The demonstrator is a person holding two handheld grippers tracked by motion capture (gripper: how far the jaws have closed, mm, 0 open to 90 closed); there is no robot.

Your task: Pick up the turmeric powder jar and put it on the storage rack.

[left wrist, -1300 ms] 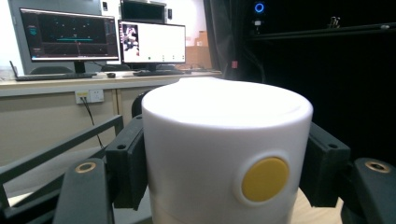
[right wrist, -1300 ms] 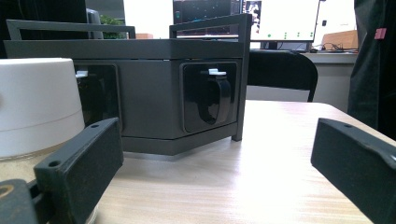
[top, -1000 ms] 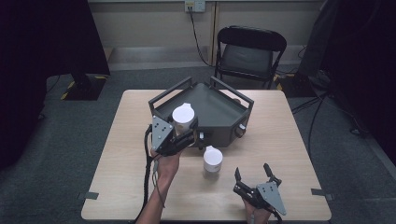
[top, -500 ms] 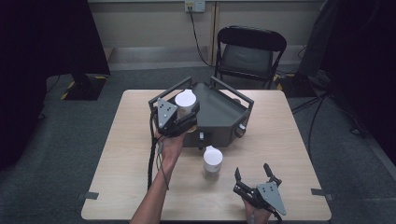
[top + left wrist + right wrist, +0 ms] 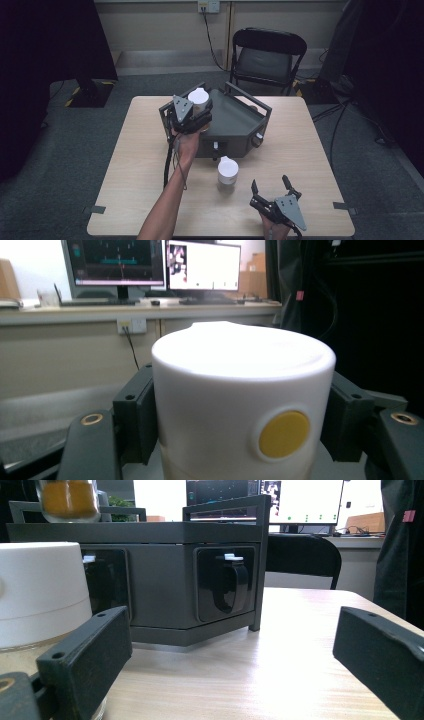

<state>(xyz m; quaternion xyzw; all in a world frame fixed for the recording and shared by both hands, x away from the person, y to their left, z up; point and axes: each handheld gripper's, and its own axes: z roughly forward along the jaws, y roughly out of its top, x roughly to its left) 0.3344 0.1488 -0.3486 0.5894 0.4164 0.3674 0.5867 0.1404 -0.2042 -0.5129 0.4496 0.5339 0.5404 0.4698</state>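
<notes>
My left gripper (image 5: 199,107) is shut on a white jar (image 5: 199,98), held in the air over the left part of the dark grey box (image 5: 235,122). In the left gripper view the white jar (image 5: 243,400) sits between both black jaws and bears a round yellow spot (image 5: 283,433). A second white jar (image 5: 227,171) stands on the table in front of the box, also at the left in the right gripper view (image 5: 42,591). My right gripper (image 5: 272,191) rests open near the table's front edge, right of that jar, nothing between its jaws.
The wooden table (image 5: 135,165) carries the box at its far middle. A black chair (image 5: 267,57) stands beyond the table. The box front has a black latch (image 5: 231,582), and a glass with orange contents (image 5: 67,497) shows above the box.
My left gripper has carried the white jar up and away from me, from the box's near left corner to above its left part. The right gripper and the standing jar have stayed put.
</notes>
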